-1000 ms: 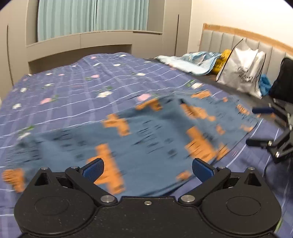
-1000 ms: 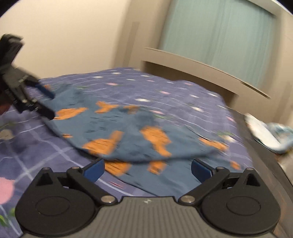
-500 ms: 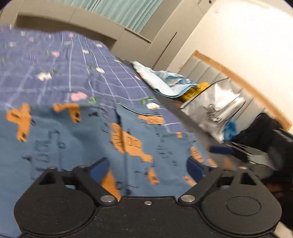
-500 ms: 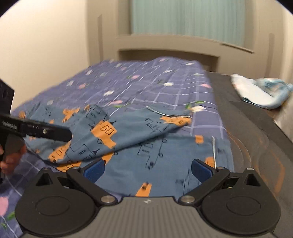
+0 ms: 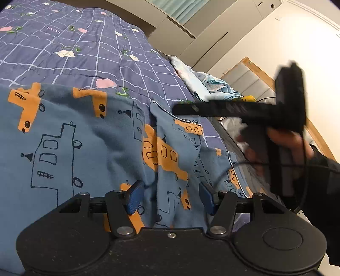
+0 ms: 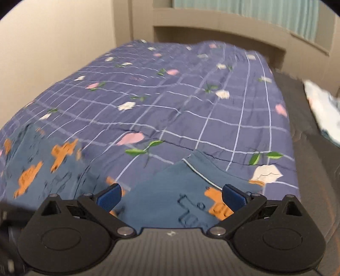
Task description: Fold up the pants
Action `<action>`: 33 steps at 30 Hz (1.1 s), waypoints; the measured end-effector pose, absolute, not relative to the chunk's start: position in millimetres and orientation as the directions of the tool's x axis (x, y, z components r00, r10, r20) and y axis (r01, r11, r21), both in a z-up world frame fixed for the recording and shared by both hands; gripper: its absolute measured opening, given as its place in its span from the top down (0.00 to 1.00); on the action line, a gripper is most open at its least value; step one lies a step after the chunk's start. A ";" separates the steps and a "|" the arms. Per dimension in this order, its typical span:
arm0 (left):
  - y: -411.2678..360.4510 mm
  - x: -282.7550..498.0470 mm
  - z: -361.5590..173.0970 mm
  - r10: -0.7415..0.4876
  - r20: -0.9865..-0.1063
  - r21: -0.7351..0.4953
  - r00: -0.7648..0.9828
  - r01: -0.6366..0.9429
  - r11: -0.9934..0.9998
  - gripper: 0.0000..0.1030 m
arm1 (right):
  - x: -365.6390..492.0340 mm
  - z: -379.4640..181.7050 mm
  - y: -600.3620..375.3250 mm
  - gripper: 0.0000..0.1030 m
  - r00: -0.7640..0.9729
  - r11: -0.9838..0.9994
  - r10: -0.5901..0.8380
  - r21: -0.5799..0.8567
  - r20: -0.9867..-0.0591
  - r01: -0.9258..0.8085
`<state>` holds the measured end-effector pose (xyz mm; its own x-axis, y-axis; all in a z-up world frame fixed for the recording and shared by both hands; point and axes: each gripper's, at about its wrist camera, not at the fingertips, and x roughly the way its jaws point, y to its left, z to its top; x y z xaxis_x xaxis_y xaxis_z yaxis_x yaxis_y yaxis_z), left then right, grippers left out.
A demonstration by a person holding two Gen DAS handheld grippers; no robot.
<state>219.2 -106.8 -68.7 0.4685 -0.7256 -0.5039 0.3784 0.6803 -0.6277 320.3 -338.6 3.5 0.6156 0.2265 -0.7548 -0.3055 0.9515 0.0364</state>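
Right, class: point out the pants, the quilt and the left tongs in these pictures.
pants (image 5: 89,148), left wrist view, on the flat blue cloth.
quilt (image 6: 170,89), right wrist view, on its checked top.
left tongs (image 5: 170,198), left wrist view, midway between the blue tips.

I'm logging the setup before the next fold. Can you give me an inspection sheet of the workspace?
Surface: bed with a purple checked floral quilt.
Job's things: blue pants with orange print, spread and rumpled on the quilt.
Clutter: light blue cloth bunched beyond the quilt's edge.
Grippers: left gripper jaws have just been closing, pants fabric between them, not yet pinched; right gripper open over a pants edge.
Cables: thin black cable by the right hand.
Surroundings: teal curtain, beige wall, padded headboard.
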 end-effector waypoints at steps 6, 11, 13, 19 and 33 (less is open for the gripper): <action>-106.8 222.8 -73.9 -0.711 -0.531 -0.628 0.460 0.350 0.695 0.71 | 365.5 -10.5 -336.3 0.14 0.583 0.981 0.172 0.084 -0.794 -0.176; -106.5 227.3 -73.2 -0.716 -0.539 -0.632 0.443 0.349 0.692 0.73 | 386.7 -22.7 -324.6 0.40 0.532 0.992 0.102 0.047 -0.840 -0.117; -107.9 228.8 -72.8 -0.717 -0.545 -0.630 0.434 0.352 0.692 0.73 | 388.8 -25.9 -320.8 0.51 0.519 0.994 0.073 0.022 -0.852 -0.104; -112.9 226.9 -70.4 -0.703 -0.560 -0.603 0.439 0.366 0.709 1.00 | 383.8 -25.5 -324.4 0.93 0.524 0.993 0.095 0.046 -0.847 -0.106; -133.1 194.0 -22.2 -0.671 -0.532 -0.353 0.516 0.585 0.730 1.00 | 242.7 52.5 -400.0 0.98 0.826 0.992 0.111 0.108 -0.552 -0.061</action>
<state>194.0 -133.1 -22.2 0.5160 -0.6714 -0.5319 0.5855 0.7297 -0.3532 242.7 -400.0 52.5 0.8261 0.1110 -0.5525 -0.0608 0.9922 0.1085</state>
